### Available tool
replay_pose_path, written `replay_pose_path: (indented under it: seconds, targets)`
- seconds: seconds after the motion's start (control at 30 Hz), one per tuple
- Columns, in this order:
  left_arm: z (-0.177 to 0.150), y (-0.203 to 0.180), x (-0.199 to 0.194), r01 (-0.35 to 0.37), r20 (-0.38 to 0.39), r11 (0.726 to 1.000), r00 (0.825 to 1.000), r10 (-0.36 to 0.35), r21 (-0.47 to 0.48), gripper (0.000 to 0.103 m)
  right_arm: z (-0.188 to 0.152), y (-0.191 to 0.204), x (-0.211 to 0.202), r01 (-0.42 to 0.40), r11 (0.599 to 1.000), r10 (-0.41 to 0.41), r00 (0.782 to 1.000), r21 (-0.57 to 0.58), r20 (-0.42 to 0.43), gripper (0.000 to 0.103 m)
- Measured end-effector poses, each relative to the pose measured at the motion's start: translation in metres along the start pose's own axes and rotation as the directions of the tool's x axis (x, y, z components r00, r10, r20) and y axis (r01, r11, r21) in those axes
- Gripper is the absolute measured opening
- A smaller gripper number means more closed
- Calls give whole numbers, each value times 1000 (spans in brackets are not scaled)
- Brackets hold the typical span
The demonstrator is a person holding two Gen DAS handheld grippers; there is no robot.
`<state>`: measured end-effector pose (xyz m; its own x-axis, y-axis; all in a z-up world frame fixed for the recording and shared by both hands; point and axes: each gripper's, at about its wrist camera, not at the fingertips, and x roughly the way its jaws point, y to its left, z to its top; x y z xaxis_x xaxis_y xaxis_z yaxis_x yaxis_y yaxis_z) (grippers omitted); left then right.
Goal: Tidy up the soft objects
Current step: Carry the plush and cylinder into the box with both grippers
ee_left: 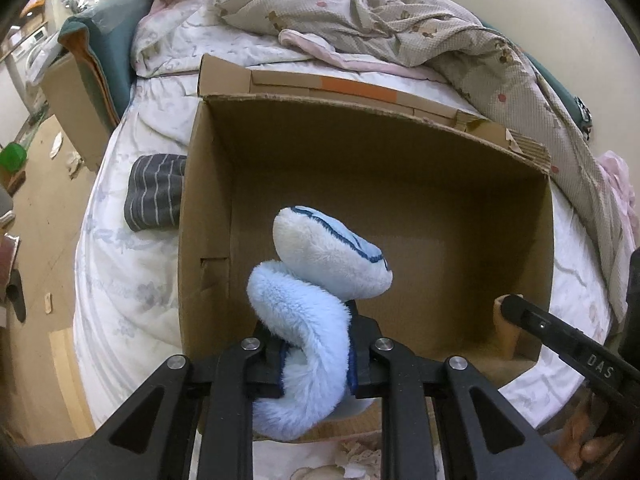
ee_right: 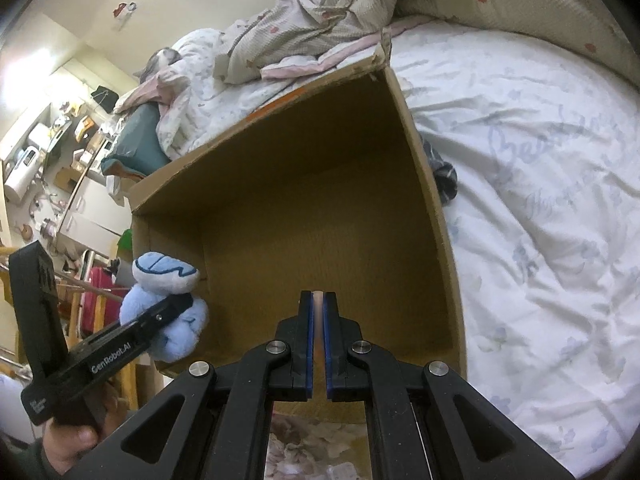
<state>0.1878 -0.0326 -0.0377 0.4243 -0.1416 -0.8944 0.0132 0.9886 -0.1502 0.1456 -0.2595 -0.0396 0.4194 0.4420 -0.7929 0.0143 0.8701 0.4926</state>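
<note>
An open cardboard box (ee_left: 208, 184) stands on the bed, and its inside shows nothing. My left gripper (ee_left: 316, 356) is shut on a light blue plush toy (ee_left: 320, 280) with dark blue trim and holds it over the box's near edge. The same toy (ee_right: 168, 304) shows in the right wrist view at the box's left corner. My right gripper (ee_right: 318, 300) is shut on the box's near wall (ee_right: 432, 184); in the left wrist view its finger (ee_left: 520, 312) sits at the box's near right corner. A grey striped folded cloth (ee_left: 154, 192) lies left of the box.
The bed has a white floral sheet (ee_right: 540, 220). A rumpled beige quilt (ee_left: 400, 28) and pillows lie behind the box. A dark sock (ee_right: 444, 176) lies right of the box. The floor (ee_left: 36, 280) and cluttered shelves (ee_right: 60, 140) are to the left.
</note>
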Motion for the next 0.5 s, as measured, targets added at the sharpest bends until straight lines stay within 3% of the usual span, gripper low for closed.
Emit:
replay_pose_path:
  seconds: [0.5]
  targets:
    - [-2,-4,5,15,-24,1000,1000,-14,13,20,-5,6,15,19,1000,-20,998,-16,-53,6]
